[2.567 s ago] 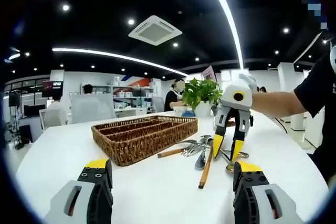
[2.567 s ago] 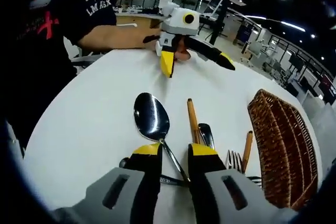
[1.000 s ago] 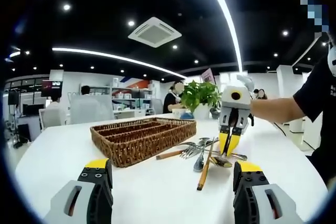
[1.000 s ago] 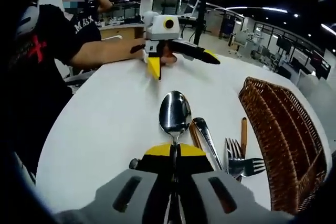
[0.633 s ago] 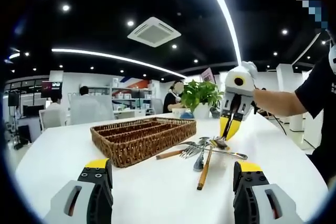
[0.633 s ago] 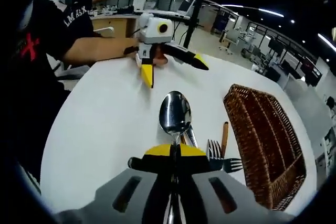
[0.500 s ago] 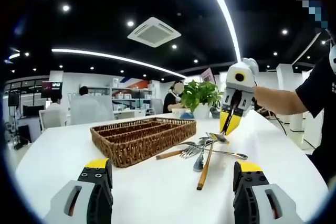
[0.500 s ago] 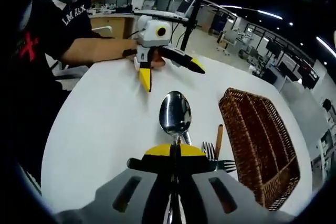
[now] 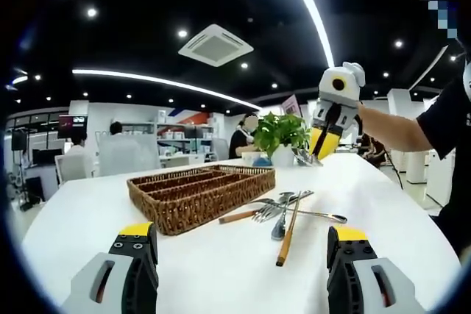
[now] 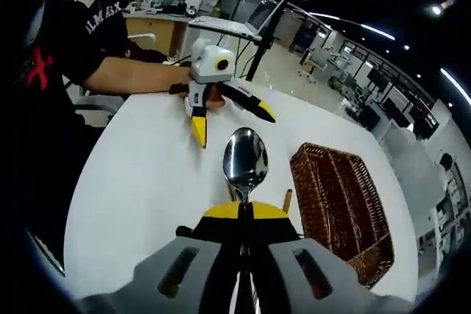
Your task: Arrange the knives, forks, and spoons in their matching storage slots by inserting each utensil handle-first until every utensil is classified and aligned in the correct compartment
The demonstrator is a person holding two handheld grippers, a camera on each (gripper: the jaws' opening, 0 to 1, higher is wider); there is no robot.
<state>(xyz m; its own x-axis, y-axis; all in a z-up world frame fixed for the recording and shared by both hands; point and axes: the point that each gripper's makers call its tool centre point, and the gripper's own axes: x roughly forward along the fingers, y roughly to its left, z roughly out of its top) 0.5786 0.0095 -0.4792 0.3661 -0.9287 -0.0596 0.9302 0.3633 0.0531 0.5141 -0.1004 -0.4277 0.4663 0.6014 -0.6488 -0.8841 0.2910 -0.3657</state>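
Note:
My right gripper [image 10: 240,211] is shut on a metal spoon [image 10: 244,158], whose bowl stands up past the jaw tips. In the left gripper view the right gripper [image 9: 321,145] hangs high above the table with that spoon [image 9: 303,157] pointing down-left. A brown wicker tray [image 9: 200,190] with long slots lies on the white table, and it is also in the right gripper view as the wicker tray [image 10: 340,209]. Beside it is a pile of forks, spoons and wooden-handled utensils [image 9: 288,212]. My left gripper [image 9: 241,233] is open near the table's front edge, with nothing between its fingers. The left gripper [image 10: 231,121] also shows far off in the right gripper view.
A potted green plant [image 9: 282,134] stands at the far side of the round white table [image 9: 221,262]. A person in a black shirt [image 10: 88,42] stands at the table's edge, with an arm [image 9: 394,134] reaching in from the right. Office desks lie beyond.
My right gripper has risen from the utensil pile with the spoon held in it, and now hangs well above the table. The left gripper has stayed still and open.

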